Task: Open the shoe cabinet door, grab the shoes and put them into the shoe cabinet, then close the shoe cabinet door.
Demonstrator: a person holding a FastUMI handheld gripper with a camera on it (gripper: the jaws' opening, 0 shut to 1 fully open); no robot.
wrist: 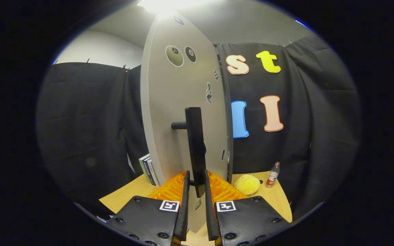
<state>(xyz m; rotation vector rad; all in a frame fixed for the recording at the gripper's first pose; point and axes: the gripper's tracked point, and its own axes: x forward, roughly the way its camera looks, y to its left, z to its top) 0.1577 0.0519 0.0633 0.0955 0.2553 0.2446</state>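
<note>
The tool (196, 186) is seen pinching the lower end of the door handle (195, 147), one finger pressed on each side; the cabinet door (180, 112) is seen edge-on, swung outward; a yellow ball (247, 184) and a bottle (272, 175) are seen beyond on the desk (279, 201), books (148, 169) beside the door.

I worked in a recording booth got up as a home corner: black cloth (87, 119) walled in a wooden table (279, 198) with books (148, 169), a bottle (273, 175) and a cabinet door (180, 112).
</note>
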